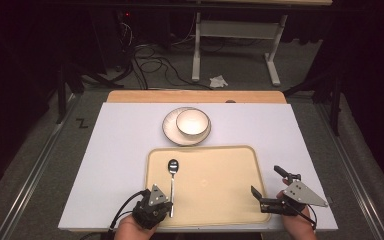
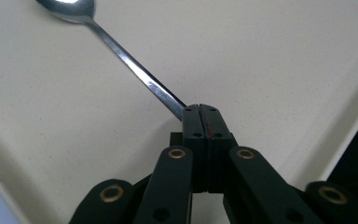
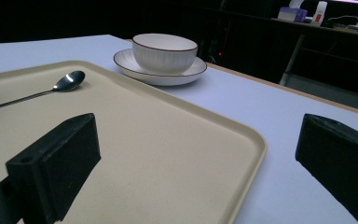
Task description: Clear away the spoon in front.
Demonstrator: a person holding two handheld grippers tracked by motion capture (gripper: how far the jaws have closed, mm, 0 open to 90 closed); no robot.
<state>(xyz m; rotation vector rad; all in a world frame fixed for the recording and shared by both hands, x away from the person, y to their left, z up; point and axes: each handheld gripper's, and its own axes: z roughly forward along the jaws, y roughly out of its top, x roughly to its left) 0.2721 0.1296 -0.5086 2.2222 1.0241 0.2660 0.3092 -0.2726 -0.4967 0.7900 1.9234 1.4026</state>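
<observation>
Gripping spoon on tray, setting not yet built

Holding spoon [image 1: 172, 176] by handle end w/ left tool [image 1: 168, 206], jaws pinched tight on it; bowl end resting on beige tray [image 1: 220, 200], left part, pointing away from person. Right tool [image 1: 267, 190] spread wide, nothing between jaws, straddling tray's right rim, hovering just over it.

Beyond tray: white bowl [image 1: 192, 122] sitting on plate [image 1: 170, 131], on white table [image 1: 120, 145], untouched.

Judged progress: early. Spoon grasped but not lifted clear or placed. Prob. left to do: move spoon to its final spot, poss. shift bowl + plate too. Can't tell intended destination.
</observation>
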